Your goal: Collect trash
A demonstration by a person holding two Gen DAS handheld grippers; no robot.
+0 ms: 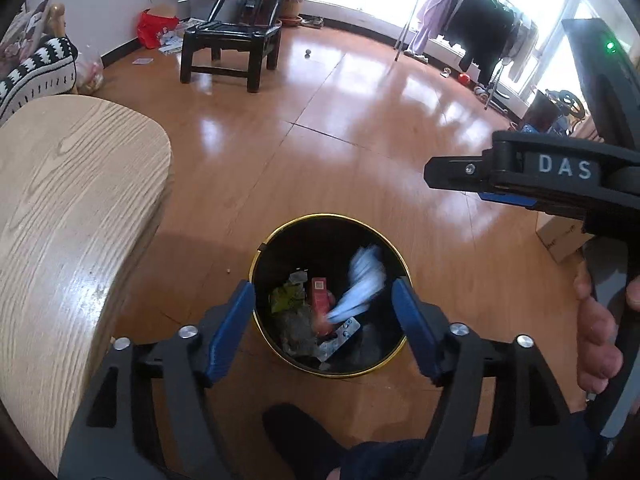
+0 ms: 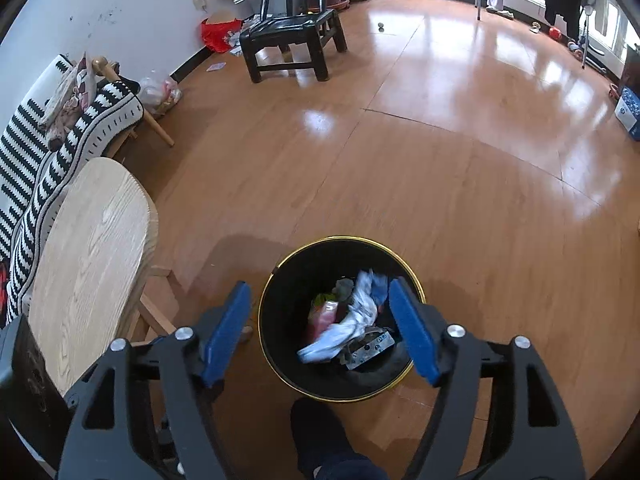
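1. Two handheld grippers hang over a black bin with a gold rim that stands on a glossy wooden floor; the left gripper has its blue pads spread wide on either side of the bin's mouth, with nothing pressed between them.
2. The right gripper stands just as wide above the same bin, its pads clear of everything; a hand grips its handle at the edge of the left camera's view.
3. Inside the bin a crumpled white-and-blue wrapper, blurred in both views, lies over a red carton, a silver blister pack and a scrap of green packaging.
4. A pale wooden table stands to the left of the bin; a dark-socked foot is planted just below it.
5. Farther off, a black wooden chair stands near the wall, a red bag beside it; a clothes rack stands by the bright window.
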